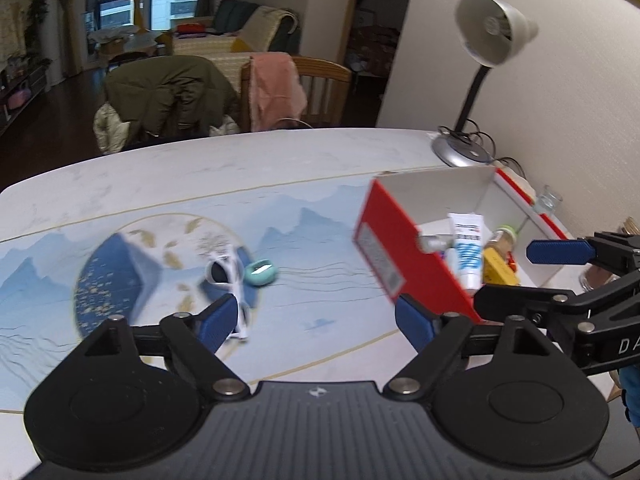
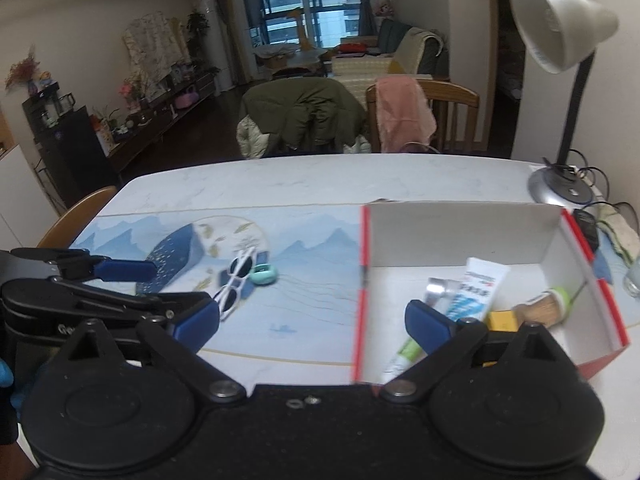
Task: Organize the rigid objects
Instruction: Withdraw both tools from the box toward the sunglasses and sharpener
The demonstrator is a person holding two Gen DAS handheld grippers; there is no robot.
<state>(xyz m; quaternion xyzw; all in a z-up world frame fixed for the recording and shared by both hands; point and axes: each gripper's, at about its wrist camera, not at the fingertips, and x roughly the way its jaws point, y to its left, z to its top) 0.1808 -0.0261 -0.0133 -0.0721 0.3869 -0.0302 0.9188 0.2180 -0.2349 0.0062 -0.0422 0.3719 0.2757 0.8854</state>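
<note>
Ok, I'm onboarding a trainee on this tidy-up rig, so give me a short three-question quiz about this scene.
1. True or false: the white sunglasses are already inside the red box.
2. What lies right beside the sunglasses? A) teal ring-shaped object B) yellow block C) glass
3. Is either the left gripper or the right gripper holding something?

Key: 1 false; 2 A; 3 no, both are open and empty.

I count from remote station: one red box [image 2: 576, 240]. Inside it: one white-blue tube [image 2: 476, 288], one green-white tube [image 2: 402, 358], one silver item [image 2: 438, 290], one yellow block [image 2: 502, 320], one green-capped jar [image 2: 546, 306]. On table [image 2: 280, 184]: one pair white sunglasses [image 2: 236, 282], one teal round item [image 2: 264, 274]. One desk lamp [image 2: 560, 32]. Two grippers.
</note>
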